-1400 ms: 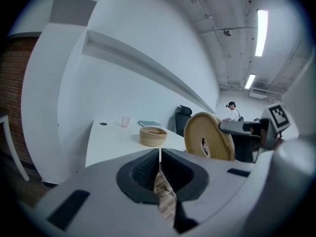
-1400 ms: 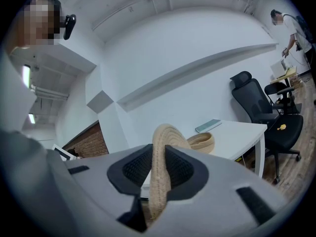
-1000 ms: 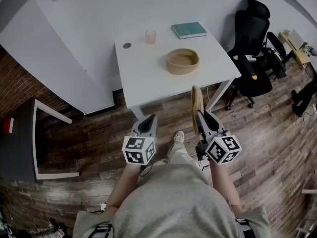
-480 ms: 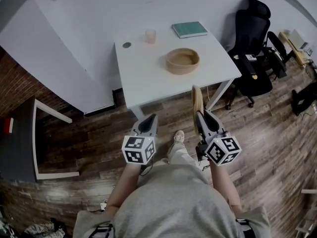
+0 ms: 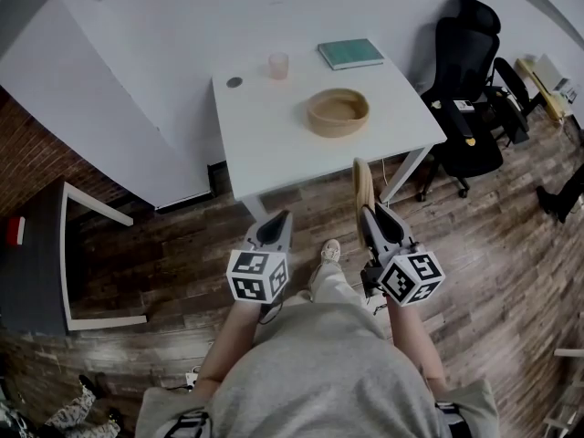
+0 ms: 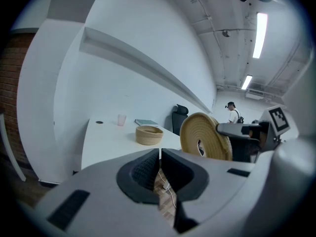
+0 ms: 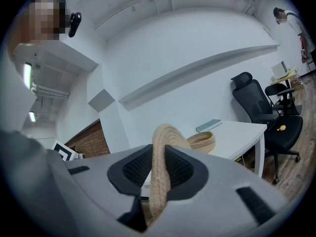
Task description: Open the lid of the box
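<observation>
The box is a round woven basket [image 5: 337, 112] standing open on the white table [image 5: 274, 144]; it also shows in the left gripper view [image 6: 149, 135] and the right gripper view [image 7: 203, 141]. Its flat woven lid [image 5: 363, 185] is held on edge, away from the table and above the wooden floor. My right gripper [image 5: 370, 215] is shut on the lid [image 7: 163, 157], which stands between the pads. The left gripper [image 5: 274, 222] hangs beside it, shut and empty [image 6: 160, 169]. From the left gripper view the lid [image 6: 205, 136] shows as a disc to the right.
On the table's far side lie a teal book [image 5: 350, 53], a pink cup [image 5: 278, 66] and a small dark disc [image 5: 234, 83]. A black office chair [image 5: 470, 80] stands right of the table. A dark frame [image 5: 68, 254] sits at the left. My legs are below.
The grippers, the lid and the basket have kept still. At the right edge a person's legs have moved off toward the frame's edge.
</observation>
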`<state>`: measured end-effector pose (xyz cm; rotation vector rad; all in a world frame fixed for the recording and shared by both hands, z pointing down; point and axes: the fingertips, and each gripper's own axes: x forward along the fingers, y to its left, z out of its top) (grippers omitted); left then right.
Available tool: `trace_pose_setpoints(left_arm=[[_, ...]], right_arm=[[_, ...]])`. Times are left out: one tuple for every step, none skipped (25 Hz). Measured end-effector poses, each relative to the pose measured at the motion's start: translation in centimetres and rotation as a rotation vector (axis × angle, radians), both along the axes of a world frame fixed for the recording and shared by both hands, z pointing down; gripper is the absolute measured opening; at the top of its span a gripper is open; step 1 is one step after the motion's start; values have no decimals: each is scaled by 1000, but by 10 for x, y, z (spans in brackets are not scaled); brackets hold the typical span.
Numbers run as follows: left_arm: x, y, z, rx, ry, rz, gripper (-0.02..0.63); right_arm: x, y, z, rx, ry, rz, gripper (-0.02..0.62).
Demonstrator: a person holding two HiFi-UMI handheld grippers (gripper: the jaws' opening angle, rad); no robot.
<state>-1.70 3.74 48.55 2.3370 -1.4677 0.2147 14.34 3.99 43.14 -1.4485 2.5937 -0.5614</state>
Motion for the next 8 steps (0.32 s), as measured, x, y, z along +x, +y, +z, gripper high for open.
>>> trace_pose_setpoints(left_arm=[[0,0,0,-1,0,0,15],[-1,-1,0,-3,0,0,15],[-1,-1,0,-4,1,-1,15],[-1,-1,0,-4,1,-2,15],[-1,-2,0,-5,1,-2,15],[-1,-2,0,-5,2,-2,15],[-1,-3,0,-4,2,-2,15],[-1,-3,0,-4,2,-2,15]], right_arm=[[0,0,0,0,0,0,78],[0,-1,0,-1,0,1,78],[0,-1,0,-1,0,1,78],[0,-1,0,-1,0,1,78],[0,-2,0,-1,0,1,78],[0,-2,0,-1,0,0,78],[0,-2,0,-1,-1,0,78],[-1,-2,0,0,-1,-1,78]])
